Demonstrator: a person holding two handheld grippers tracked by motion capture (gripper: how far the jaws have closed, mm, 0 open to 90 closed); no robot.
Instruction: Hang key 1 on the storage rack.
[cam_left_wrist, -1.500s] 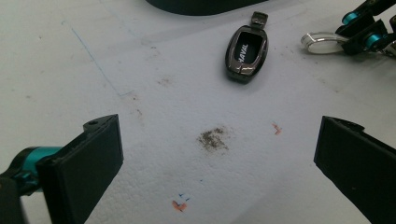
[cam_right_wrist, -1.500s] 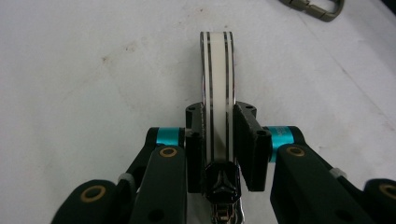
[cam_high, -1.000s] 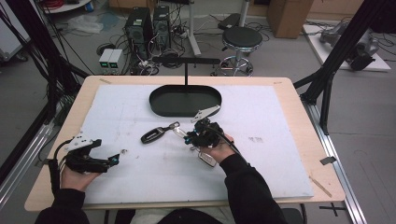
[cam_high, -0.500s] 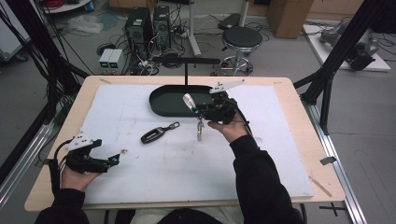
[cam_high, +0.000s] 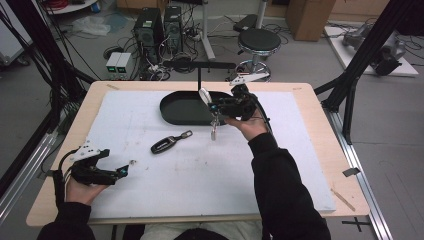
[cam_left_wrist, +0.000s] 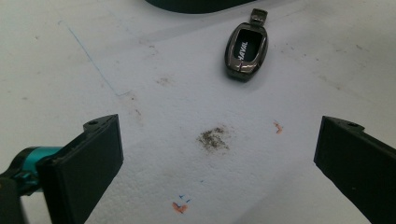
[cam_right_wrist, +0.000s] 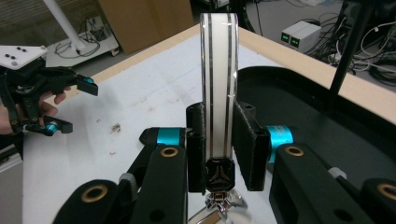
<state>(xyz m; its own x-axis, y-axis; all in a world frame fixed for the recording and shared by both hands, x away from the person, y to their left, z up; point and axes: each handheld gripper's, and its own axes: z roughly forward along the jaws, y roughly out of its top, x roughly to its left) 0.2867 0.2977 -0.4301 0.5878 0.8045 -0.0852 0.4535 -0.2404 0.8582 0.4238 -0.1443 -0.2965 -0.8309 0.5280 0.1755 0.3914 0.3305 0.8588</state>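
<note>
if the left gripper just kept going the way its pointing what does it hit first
Probably the dark key fob: in the left gripper view it lies ahead, slightly right of centre, only bare mat before it. The open jaws might pass left of it and reach the black tray.

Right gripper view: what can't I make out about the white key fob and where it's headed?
- White key fob: the right gripper pads cover its flanks; its lower ring is cut off by the bottom edge.
- Black tray: its near floor is hidden behind the gripper body.
- High view: the fob and its dangling piece are too small to read.
- Left gripper view: the tray is cut by the top edge.
</note>
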